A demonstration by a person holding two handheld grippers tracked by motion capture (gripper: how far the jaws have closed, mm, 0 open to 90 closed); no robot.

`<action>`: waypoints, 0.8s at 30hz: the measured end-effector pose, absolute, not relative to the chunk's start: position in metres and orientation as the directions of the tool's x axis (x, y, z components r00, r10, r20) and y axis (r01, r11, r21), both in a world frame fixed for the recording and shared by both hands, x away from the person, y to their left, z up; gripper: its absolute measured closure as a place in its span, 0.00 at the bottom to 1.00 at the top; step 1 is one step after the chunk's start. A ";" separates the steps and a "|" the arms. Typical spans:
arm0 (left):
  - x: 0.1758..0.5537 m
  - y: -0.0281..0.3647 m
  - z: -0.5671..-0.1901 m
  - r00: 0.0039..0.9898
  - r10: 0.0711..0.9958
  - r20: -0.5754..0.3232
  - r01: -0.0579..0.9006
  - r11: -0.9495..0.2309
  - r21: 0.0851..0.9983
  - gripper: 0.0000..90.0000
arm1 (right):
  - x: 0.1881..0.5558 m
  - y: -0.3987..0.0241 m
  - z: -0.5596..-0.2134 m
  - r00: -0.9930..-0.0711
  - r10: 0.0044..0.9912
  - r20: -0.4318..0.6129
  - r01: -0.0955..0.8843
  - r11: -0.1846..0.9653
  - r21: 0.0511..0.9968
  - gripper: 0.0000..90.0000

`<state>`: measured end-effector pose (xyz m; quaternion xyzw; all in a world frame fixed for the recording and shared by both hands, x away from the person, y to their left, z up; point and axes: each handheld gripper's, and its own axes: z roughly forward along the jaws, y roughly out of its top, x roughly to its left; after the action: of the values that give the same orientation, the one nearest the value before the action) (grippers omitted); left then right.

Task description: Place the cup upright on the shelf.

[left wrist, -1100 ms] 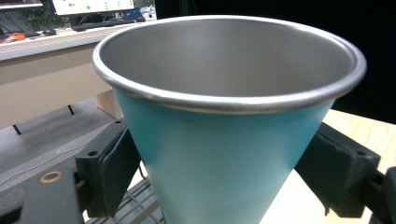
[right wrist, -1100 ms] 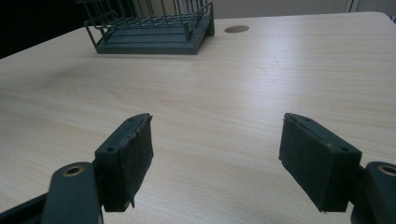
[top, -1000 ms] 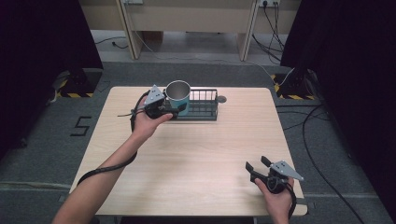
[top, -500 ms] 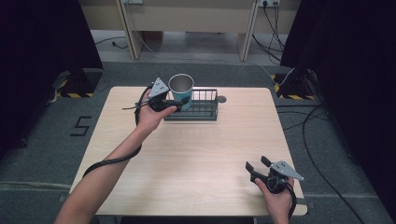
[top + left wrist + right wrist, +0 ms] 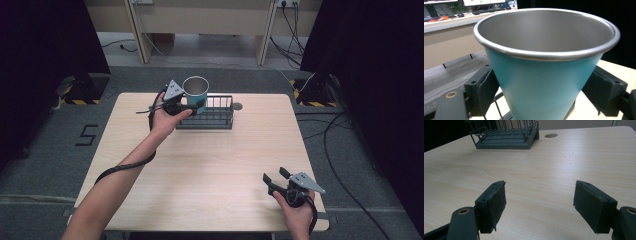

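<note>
Teal cup: the cup [image 5: 195, 93] has teal walls and a bare steel rim and inside; it stands upright, mouth up, its long axis vertical.
Cup place: in the high view it is over the left end of the rack [image 5: 215, 116], at the far side of the table [image 5: 215, 170]. I cannot tell if its base touches the rack floor or hangs just above it.
Left gripper: the left gripper [image 5: 192, 106] is clamped on the cup, one jaw on each side of the teal wall, below the rim. In the left gripper view the pads [image 5: 487, 88] press the cup [image 5: 544, 82] from both sides, and the cup widens upward between them.
Key relation: the cup sits straight ahead of the left gripper, between its jaws, and the rack wires are right under and behind it. My judgement is that the coming move is either up and out, or down and release, and it must follow the vertical axis so the base does not catch the wires.
Left arm pose: the forearm is stretched far forward across the table, and the hand holds the gripper about level.
Right gripper: the right gripper [image 5: 274, 179] rests near the front right corner, jaws wide apart and nothing between them; its view [image 5: 540, 202] looks over bare wood to the rack [image 5: 506, 135].
Nearer hand: the left one; the right is well apart from the cup.
</note>
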<state>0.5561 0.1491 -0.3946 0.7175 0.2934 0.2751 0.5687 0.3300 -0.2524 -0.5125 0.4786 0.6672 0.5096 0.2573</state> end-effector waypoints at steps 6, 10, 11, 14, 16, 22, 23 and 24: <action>0.565 0.145 -0.397 0.655 0.753 0.059 0.124 -0.184 0.975 0.19 | 0.330 -0.253 -0.513 -0.410 0.900 0.145 0.376 0.022 0.926 0.30; 0.571 0.142 -0.399 0.645 0.762 0.060 0.135 -0.190 0.972 0.19 | 0.330 -0.253 -0.513 -0.412 0.900 0.142 0.375 0.026 0.927 0.30; 0.573 0.141 -0.400 0.642 0.765 0.057 0.139 -0.190 0.972 0.19 | 0.330 -0.253 -0.513 -0.412 0.901 0.139 0.374 0.028 0.927 0.30; 0.577 0.138 -0.401 0.634 0.771 0.056 0.150 -0.194 0.970 0.19 | 0.330 -0.253 -0.513 -0.413 0.900 0.139 0.374 0.028 0.927 0.30; 0.579 0.137 -0.403 0.629 0.776 0.053 0.156 -0.193 0.969 0.19 | 0.330 -0.253 -0.513 -0.411 0.899 0.148 0.378 0.020 0.925 0.30; 0.584 0.130 -0.406 0.624 0.779 0.051 0.170 -0.200 0.965 0.19 | 0.330 -0.253 -0.513 -0.414 0.899 0.140 0.373 0.028 0.927 0.30; 0.585 0.130 -0.407 0.624 0.780 0.053 0.174 -0.204 0.963 0.19 | 0.330 -0.253 -0.513 -0.415 0.899 0.140 0.374 0.029 0.927 0.30; 0.585 0.128 -0.408 0.622 0.781 0.048 0.180 -0.202 0.963 0.19 | 0.330 -0.253 -0.513 -0.415 0.899 0.140 0.374 0.029 0.927 0.30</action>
<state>0.5854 0.1285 -0.4083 0.7230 0.3324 0.2798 0.5371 0.3303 -0.2531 -0.5126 0.4754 0.6695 0.5094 0.2573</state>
